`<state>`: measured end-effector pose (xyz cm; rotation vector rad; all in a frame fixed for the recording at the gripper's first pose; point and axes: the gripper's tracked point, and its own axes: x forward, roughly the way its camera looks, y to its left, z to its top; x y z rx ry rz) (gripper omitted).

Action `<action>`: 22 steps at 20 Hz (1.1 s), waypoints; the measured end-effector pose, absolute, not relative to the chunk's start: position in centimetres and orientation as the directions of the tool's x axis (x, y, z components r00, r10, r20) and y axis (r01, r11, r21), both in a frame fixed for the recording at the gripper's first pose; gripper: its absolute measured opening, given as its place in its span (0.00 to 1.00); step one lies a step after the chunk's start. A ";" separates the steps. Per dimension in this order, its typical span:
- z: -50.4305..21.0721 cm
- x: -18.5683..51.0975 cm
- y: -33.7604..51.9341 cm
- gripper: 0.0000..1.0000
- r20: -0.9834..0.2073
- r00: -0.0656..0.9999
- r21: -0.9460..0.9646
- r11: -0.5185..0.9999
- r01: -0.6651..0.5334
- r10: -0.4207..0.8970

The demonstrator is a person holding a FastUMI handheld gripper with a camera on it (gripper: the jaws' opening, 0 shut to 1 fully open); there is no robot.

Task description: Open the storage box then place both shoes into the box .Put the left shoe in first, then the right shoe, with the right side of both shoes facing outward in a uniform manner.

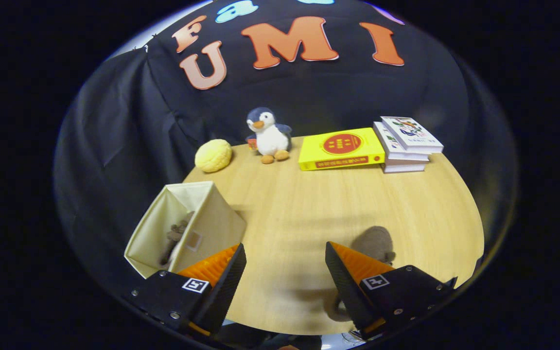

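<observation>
Box (197, 228) sits open on the bench (309, 209), just beyond our left finger, one shoe (175, 238) already inside. Gripper (285, 272) jaws apart, holding nothing. Second shoe (375, 243) lies on the bench just behind our right finger. We judge roughly halfway: right shoe still to go in.

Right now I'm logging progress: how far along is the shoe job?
Done: the storage box stands open with one shoe inside. In hand: nothing; the tongs are open over bare table. Left: the second shoe, lying just beyond the right finger, must go in.
</observation>
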<state>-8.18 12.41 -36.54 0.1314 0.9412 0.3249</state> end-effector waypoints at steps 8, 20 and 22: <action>-42.6 -9.9 4.1 0.99 -0.834 0.511 0.156 0.978 -0.139 0.206; -48.7 -10.5 0.0 0.79 -0.852 0.504 0.103 0.990 -0.101 0.140; -48.9 -9.9 0.1 0.68 -0.838 0.528 0.102 0.991 -0.092 0.135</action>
